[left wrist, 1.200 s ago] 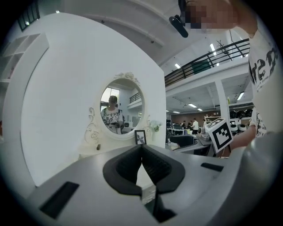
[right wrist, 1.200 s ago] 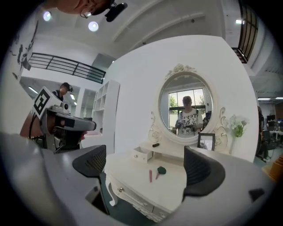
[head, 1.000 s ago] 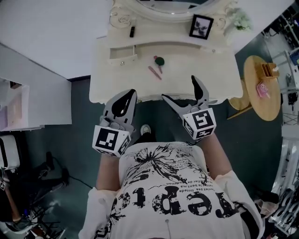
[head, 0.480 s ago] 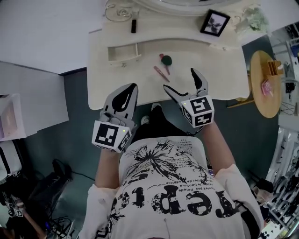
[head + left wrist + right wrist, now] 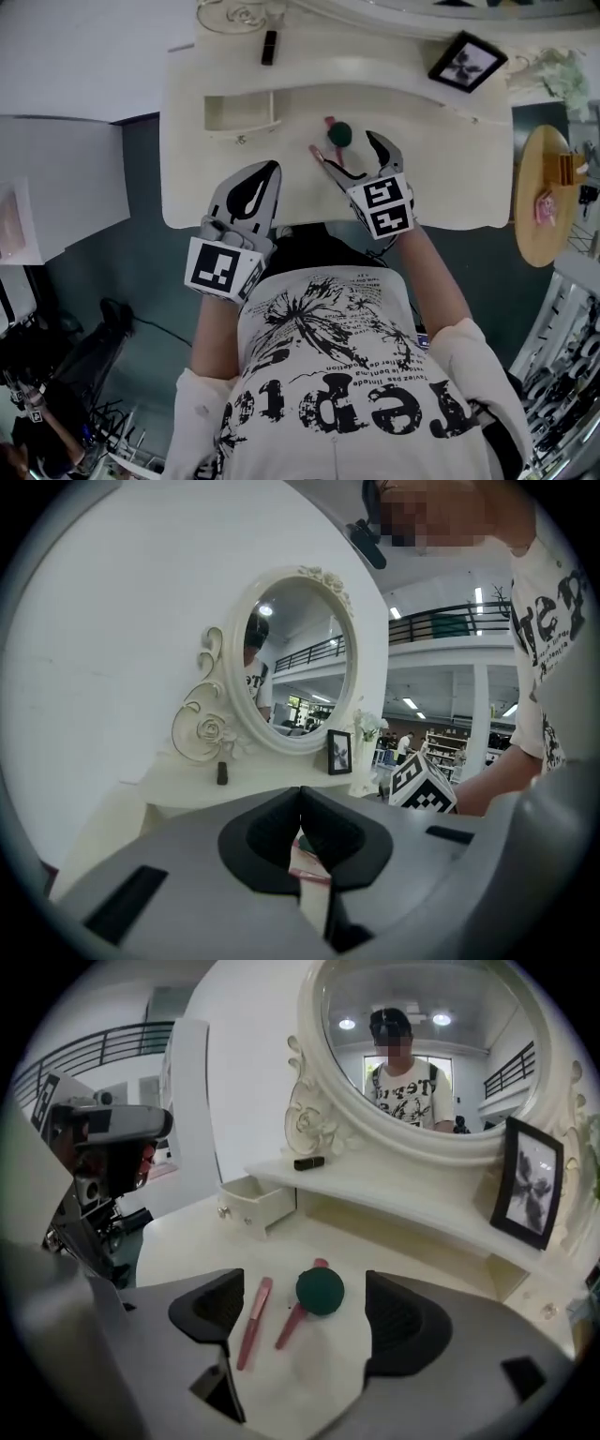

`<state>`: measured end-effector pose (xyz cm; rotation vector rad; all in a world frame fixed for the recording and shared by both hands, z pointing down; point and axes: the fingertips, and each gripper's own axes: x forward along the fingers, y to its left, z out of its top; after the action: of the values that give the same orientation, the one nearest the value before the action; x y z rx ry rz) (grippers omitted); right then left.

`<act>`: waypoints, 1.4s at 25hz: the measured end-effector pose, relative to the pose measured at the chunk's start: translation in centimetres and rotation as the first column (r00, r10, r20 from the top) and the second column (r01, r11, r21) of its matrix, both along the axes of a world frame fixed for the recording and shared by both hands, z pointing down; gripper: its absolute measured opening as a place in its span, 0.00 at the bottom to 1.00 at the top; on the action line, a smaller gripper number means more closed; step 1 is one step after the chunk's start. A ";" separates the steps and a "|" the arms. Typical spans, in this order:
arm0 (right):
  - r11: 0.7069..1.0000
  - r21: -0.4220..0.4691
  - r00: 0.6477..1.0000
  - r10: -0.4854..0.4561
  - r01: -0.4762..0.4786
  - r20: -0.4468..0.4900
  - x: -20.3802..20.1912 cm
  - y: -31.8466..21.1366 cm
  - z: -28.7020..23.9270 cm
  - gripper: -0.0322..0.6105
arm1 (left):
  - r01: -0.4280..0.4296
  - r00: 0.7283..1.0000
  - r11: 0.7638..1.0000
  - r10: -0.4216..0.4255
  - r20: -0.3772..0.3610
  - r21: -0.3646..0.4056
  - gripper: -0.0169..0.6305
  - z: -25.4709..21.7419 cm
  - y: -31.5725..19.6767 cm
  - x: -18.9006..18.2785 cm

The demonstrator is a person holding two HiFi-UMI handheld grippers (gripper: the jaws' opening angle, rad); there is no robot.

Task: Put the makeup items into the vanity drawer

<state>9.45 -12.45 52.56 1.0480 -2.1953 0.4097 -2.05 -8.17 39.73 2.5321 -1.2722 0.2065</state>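
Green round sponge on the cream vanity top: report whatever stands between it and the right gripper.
Nothing visible does. The green round sponge lies on the cream vanity top just ahead of the right gripper, whose closing jaws frame it without touching it. Two pink sticks lie beside it, one partly hidden by it.

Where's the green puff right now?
The green puff lies on the vanity top, centre of the head view, right of the open drawer and against a pink stick. It is ahead of the right tongs, whose jaws are closing, not touching it.
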 end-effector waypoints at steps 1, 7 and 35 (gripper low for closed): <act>1.000 -0.018 1.000 -0.008 0.008 -0.004 -0.1 -0.4 0.7 0.69 | 0.003 1.000 1.000 -0.003 0.000 -0.010 0.05 0.5 -0.4 0.2; 0.994 -0.085 0.996 -0.071 0.066 -0.050 -0.7 -1.6 4.2 0.44 | 0.018 1.000 0.999 -0.017 0.011 -0.050 0.05 3.0 -2.6 0.5; 0.996 0.058 0.996 -0.068 0.071 -0.050 -5.2 -5.8 -4.8 0.10 | 0.018 1.000 0.999 -0.018 0.012 0.036 0.05 -2.0 -4.5 -3.2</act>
<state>4.24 -18.29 47.72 0.9996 -2.2058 0.2860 -5.23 -12.71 37.70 2.5520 -1.3140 0.1974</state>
